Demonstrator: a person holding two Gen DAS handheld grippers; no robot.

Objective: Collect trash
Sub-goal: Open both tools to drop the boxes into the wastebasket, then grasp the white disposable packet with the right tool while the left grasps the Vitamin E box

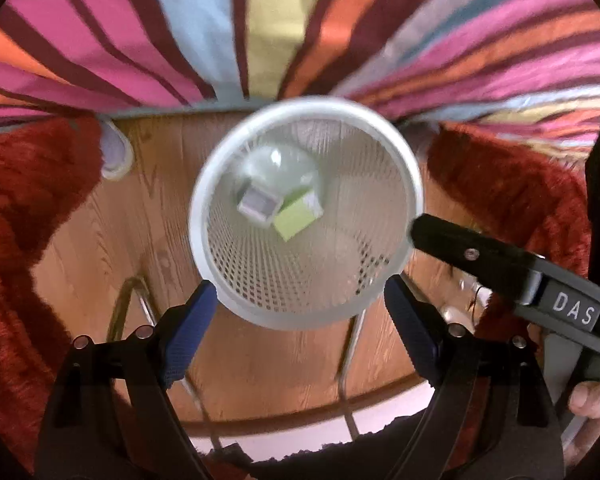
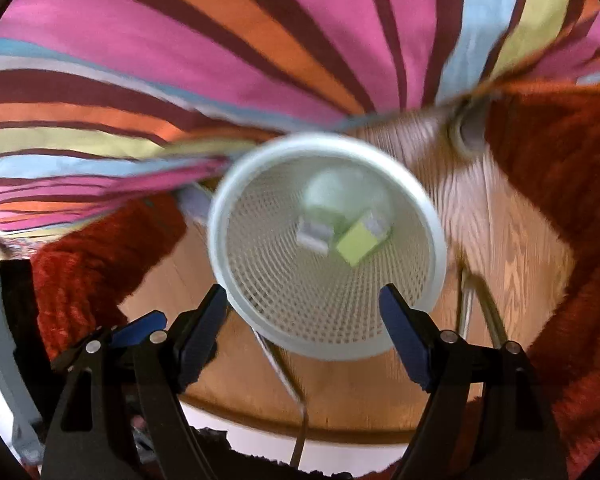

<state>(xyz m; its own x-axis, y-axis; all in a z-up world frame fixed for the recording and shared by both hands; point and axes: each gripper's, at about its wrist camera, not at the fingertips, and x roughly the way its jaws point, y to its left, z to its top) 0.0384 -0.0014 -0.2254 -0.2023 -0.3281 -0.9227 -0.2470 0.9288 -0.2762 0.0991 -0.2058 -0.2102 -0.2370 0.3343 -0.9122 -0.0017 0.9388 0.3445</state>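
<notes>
A white mesh wastebasket point(image 1: 292, 320) point(image 2: 332, 350) stands on a wooden surface, seen from above in both wrist views. At its bottom lie a green box point(image 1: 294, 218) point(image 2: 356, 244), a small pale box point(image 1: 258, 206) point(image 2: 314, 236) and a clear plastic dome point(image 1: 280, 164) point(image 2: 340, 188). My left gripper point(image 1: 298, 288) hangs open over the basket's near rim with nothing between its blue pads. My right gripper point(image 2: 302, 292) is open over the same rim, also with nothing in it. One black finger point(image 1: 460, 252) of the right gripper reaches in beside the rim in the left wrist view.
A striped bedcover point(image 1: 140, 40) point(image 2: 180, 60) hangs behind the basket. Red shaggy rug point(image 1: 28, 200) point(image 2: 560, 180) flanks the wood on both sides. Thin metal rods point(image 1: 140, 292) point(image 2: 472, 300) lie near the basket. A hand point(image 1: 592, 400) holds the right gripper.
</notes>
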